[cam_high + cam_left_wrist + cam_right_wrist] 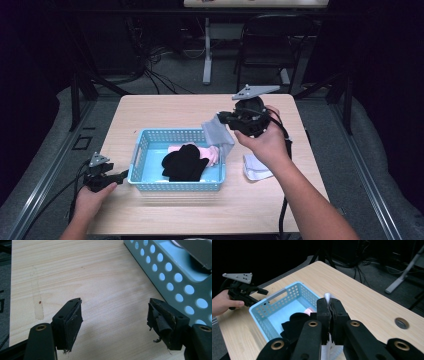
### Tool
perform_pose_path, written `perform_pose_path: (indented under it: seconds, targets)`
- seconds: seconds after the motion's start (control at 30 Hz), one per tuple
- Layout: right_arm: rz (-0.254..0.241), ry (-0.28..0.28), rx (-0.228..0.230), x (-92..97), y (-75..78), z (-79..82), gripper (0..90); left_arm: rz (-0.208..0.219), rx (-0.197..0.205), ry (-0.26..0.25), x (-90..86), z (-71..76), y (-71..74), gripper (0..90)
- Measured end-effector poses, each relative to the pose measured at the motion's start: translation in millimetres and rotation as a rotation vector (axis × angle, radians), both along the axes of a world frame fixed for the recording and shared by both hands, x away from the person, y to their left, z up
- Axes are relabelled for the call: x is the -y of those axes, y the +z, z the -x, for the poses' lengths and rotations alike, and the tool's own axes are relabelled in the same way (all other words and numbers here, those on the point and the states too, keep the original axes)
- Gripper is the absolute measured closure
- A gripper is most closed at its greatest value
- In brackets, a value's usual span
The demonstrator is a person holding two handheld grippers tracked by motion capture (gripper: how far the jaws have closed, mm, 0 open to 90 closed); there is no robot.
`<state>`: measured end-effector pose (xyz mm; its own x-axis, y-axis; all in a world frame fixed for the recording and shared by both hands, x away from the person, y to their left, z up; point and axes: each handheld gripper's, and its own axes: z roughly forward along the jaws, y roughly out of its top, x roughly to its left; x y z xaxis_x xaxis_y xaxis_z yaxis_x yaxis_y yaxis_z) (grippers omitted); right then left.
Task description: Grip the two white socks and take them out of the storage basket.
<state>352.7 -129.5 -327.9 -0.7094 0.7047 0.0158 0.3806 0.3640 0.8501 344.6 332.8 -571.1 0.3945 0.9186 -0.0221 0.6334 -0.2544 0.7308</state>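
Light-blue basket [150, 145] with round holes; black cloth [184, 163]; pink cloth [212, 152]; grey cloth [218, 132].

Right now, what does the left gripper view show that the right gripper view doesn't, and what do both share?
Left gripper view alone: the left gripper from behind, jaws wide apart over bare wood, and a faint stain on the table.

Right gripper view alone: the right gripper shut on a grey cloth, black fabric inside the basket, a round cable hole, floor cables.

Both: the blue perforated basket and the wooden table.
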Motion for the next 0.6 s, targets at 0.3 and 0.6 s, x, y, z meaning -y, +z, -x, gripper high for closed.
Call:
perform_pose_path:
  seconds: [0.3, 0.6]
  targets:
    - [0.010, -0.073, -0.012, 35.9, -5.7, 9.2, 86.8, -0.002, -0.001, 0.003, 0.2, 0.0, -0.4, 27.8]
    - [0.010, -0.113, -0.050, 50.9, -27.7, 11.2, 86.9, -0.005, -0.002, 0.004, 0.3, 0.0, -0.8, 27.8]
